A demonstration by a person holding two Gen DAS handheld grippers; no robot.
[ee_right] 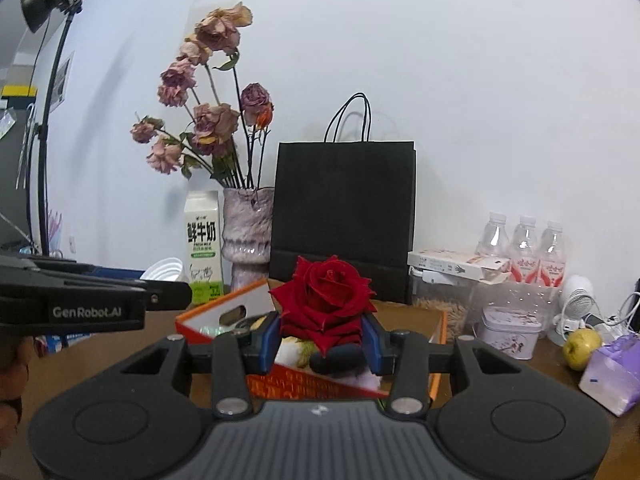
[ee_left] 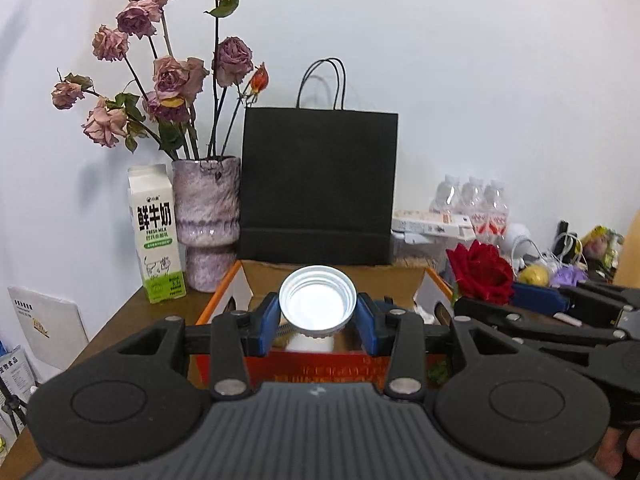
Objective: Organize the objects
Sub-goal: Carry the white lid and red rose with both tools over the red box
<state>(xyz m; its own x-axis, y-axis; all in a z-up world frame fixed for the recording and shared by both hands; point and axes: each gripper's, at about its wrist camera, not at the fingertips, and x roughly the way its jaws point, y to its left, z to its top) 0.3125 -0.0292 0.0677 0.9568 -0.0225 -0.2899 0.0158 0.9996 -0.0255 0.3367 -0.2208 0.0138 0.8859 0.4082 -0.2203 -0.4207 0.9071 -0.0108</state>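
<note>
In hand: your left gripper (ee_left: pixel 318 312) clamps a white cup (ee_left: pixel 317 302), your right gripper (ee_right: pixel 322 338) a red rose (ee_right: pixel 325 300), both above the orange box (ee_left: pixel 224 292), neither yet placed.

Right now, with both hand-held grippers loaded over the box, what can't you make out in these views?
- Box contents: in both wrist views the orange cardboard box is mostly hidden by the gripper bodies.
- Rose stem: in the right wrist view the red rose covers it between the pads.
- White cup body: the left wrist view shows mainly its mouth.
- Milk carton small print: too small.
</note>
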